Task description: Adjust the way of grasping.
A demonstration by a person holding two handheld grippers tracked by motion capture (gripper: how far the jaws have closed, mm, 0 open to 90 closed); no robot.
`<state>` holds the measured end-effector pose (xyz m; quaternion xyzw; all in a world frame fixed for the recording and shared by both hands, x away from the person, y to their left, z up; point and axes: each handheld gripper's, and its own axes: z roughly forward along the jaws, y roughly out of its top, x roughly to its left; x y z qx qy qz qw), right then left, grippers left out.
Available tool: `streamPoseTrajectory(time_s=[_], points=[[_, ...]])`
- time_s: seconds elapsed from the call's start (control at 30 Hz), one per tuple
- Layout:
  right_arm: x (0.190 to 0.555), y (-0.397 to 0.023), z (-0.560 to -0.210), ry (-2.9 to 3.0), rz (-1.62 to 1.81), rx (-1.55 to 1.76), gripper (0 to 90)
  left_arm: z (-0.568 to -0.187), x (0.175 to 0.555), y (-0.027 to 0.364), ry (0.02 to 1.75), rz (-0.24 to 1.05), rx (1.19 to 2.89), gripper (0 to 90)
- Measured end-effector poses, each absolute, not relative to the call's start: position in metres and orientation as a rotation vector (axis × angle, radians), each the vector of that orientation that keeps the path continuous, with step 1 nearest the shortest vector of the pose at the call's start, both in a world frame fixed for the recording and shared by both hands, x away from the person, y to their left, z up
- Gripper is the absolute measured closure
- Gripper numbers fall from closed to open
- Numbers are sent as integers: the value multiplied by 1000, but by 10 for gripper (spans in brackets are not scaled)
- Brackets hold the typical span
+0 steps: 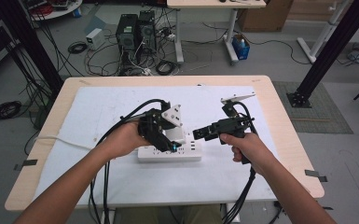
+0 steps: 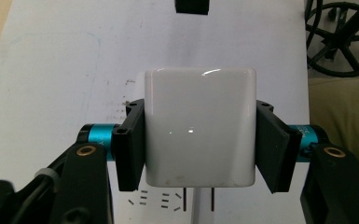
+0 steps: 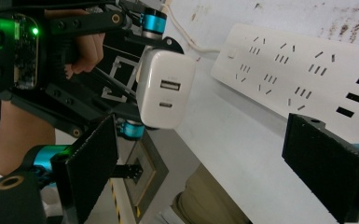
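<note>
Here: white charger (image 2: 199,133) clamped between left tool (image 2: 200,144) pads, above power strip (image 1: 169,153).

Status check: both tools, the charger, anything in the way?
Left tool clamped on white charger, prongs above power strip. Right tool open, empty. Nothing blocking.

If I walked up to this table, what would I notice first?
First you would see the white charger squeezed in the left gripper, hanging just above the white power strip in the middle of the table, its two prongs pointing down at the slots. Next comes the right gripper beside it, its jaws wide open with nothing between them, aimed toward the charger.
</note>
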<state>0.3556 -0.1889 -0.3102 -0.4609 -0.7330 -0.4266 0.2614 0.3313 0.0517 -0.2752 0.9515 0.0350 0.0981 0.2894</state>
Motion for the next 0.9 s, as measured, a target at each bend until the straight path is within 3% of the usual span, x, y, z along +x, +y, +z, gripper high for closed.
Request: streamPoseTrajectory(time_s=[0.67,0.7,0.8,0.83,0.9], points=[[369,-161,-319,-1864,-1091,-1272,111,-281,333,45,99,272,2476,426],[370,-159,-320,-1860,-1096,-1266,194,-281,333,45,99,273,2475,426],[371,-157,-321,-1851,-1091,-1274,205,-281,333,46,102,270,2473,426],[371,-157,-321,-1850,-1094,-1276,256,-282,333,46,103,274,2471,426],[371,-156,-322,-1838,-1105,-1274,271,-282,333,46,99,275,2472,426]])
